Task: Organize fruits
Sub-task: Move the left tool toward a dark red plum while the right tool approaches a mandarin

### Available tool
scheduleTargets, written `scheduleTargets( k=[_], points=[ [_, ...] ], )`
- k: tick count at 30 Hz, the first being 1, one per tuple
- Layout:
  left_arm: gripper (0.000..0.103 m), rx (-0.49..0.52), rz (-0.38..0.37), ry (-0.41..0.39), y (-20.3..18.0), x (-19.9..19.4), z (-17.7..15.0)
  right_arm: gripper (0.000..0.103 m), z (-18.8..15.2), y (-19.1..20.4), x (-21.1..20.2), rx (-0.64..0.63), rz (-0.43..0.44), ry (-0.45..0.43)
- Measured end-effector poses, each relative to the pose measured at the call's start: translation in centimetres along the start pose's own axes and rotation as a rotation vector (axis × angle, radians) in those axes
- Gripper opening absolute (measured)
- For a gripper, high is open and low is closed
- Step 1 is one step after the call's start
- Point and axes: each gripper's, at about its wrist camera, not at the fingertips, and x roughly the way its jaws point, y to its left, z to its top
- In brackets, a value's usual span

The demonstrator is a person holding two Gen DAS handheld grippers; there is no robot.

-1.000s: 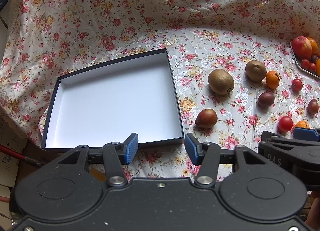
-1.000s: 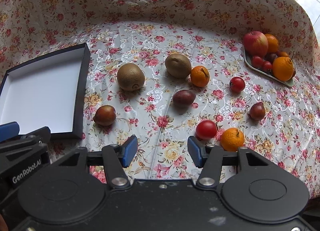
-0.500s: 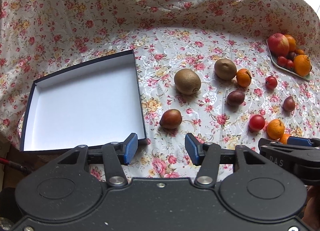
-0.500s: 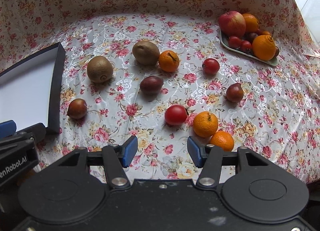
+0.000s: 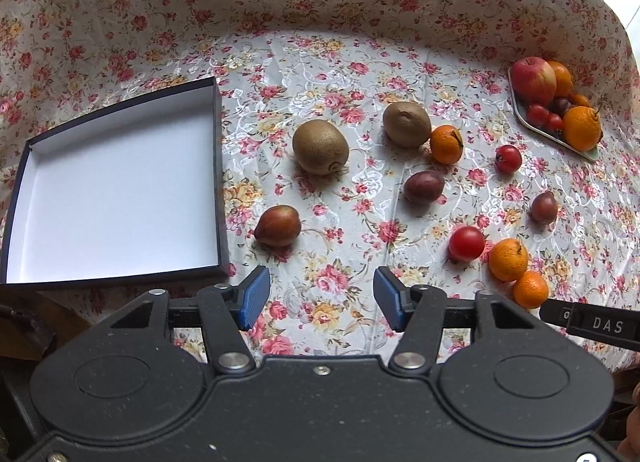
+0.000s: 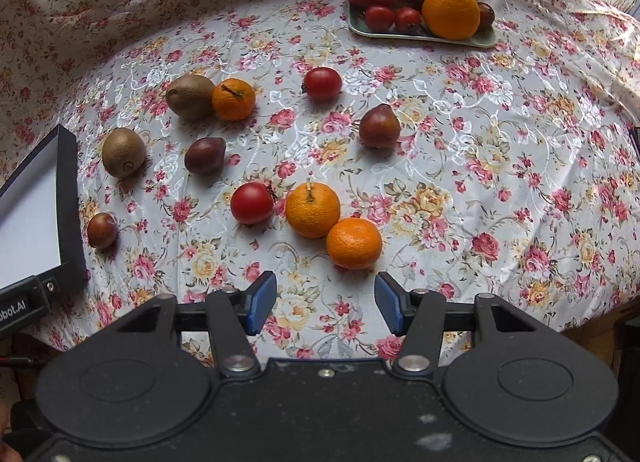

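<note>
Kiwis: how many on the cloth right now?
2. One kiwi lies nearest the open box, the other kiwi sits farther back, touching a small orange. The heaped tray could hide more; none shows there.

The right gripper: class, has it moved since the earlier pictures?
Yes. The right gripper has shifted rightward, away from the box, toward the fruit tray.

Two wrist views, steeply downward; shared scattered fruit, box

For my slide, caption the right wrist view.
Open right tongs hover over loose tangerines, tomatoes and kiwis on floral cloth.
</note>
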Motion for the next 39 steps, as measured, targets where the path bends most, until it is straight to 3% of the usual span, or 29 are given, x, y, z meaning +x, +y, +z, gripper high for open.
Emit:
scheduleTargets(
  k=[9,14,19,25,31,39],
  points=[
    [0.062,0.064,-0.061,0.004,-4.0,0.1,2.1,0.055,2.5,-2.0,-0.8,0.01,-0.014,-0.01],
    [0.062,0.09,-0.101,0.044,-5.8,1.2,3.6,0.053,3.7,-1.9,0.4,0.001,0.029,0.042],
    [0.062,0.129,-0.089,0.077,-7.1,3.1,4.0,0.052,4.1,-2.3,2.2,0.026,0.051,0.082],
    [0.062,0.07,-0.076,0.127,-6.4,5.1,4.0,0.052,4.1,-2.5,4.2,0.027,0.035,0.1],
    [0.062,0.058,-0.03,0.111,-5.6,5.3,4.2,0.052,4.5,-2.5,5.8,0.043,0.013,0.111],
    [0.062,0.022,-0.064,0.145,-5.1,5.8,4.3,0.052,4.4,-1.5,7.0,0.023,-0.004,0.112]
  ],
)
